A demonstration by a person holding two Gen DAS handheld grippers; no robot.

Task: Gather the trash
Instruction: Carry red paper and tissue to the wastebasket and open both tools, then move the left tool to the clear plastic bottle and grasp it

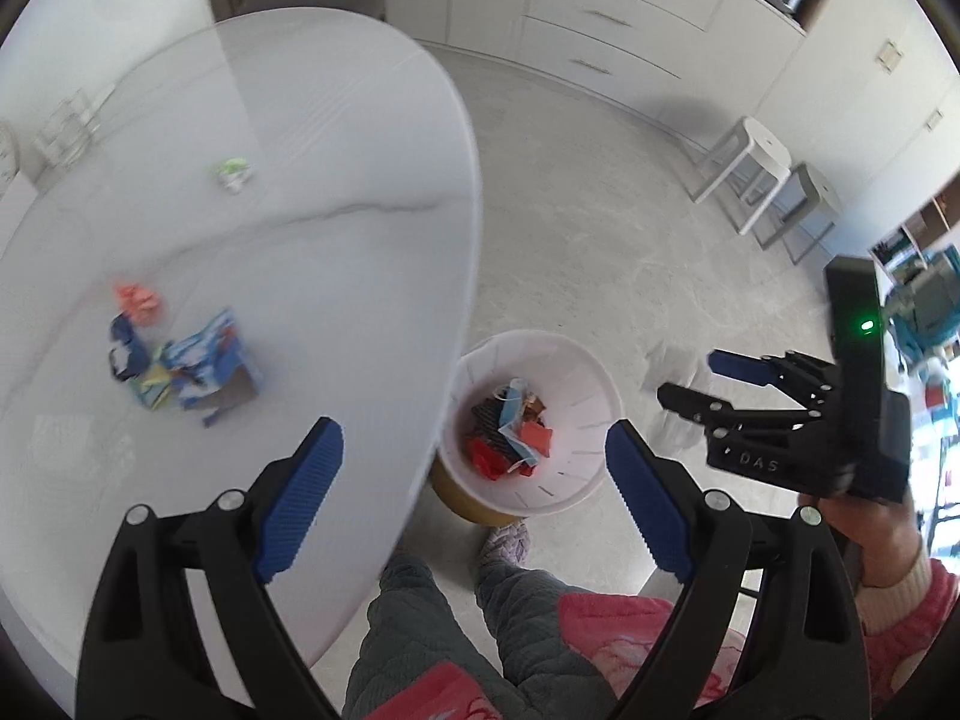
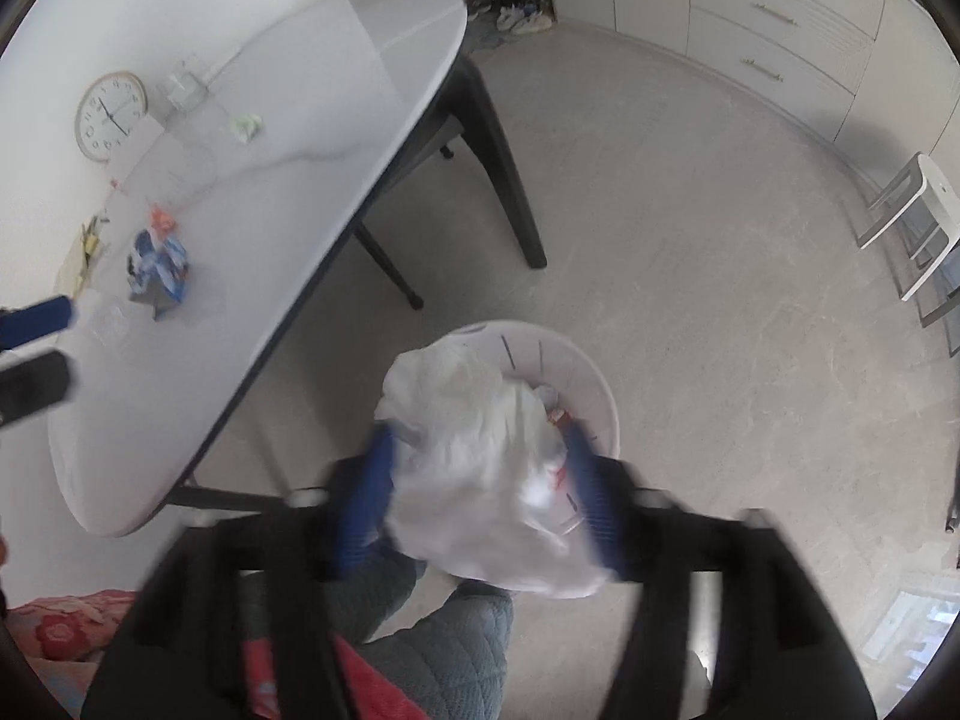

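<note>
- A crumpled white plastic bag (image 2: 480, 468) is seen between the blue-padded fingers of the right gripper (image 2: 480, 504), directly above the round white slotted waste bin (image 2: 600, 396) on the floor; in the blurred right wrist view, the bag fills the gap between the pads, but whether it is gripped cannot be told.
- In the left wrist view, the right gripper (image 1: 708, 384) is seen from the side with its fingers apart, and the white bag (image 1: 675, 384) appears only as a pale blur beyond them.
- The left gripper (image 1: 474, 486) is held with its jaws wide apart and nothing between them, above the table edge and the white bin (image 1: 576, 384).
- Red, blue and dark scraps (image 1: 510, 432) are seen lying inside the bin.
- On the white oval table (image 1: 336, 180), a torn blue printed carton (image 1: 204, 366) with coloured wrappers is seen well to the left of the left gripper, an orange crumpled wrapper (image 1: 138, 300) just behind it, and a pale green crumpled wrapper (image 1: 231, 174) farther back.
- A round wall clock (image 2: 111, 115) is seen beyond the table.
</note>
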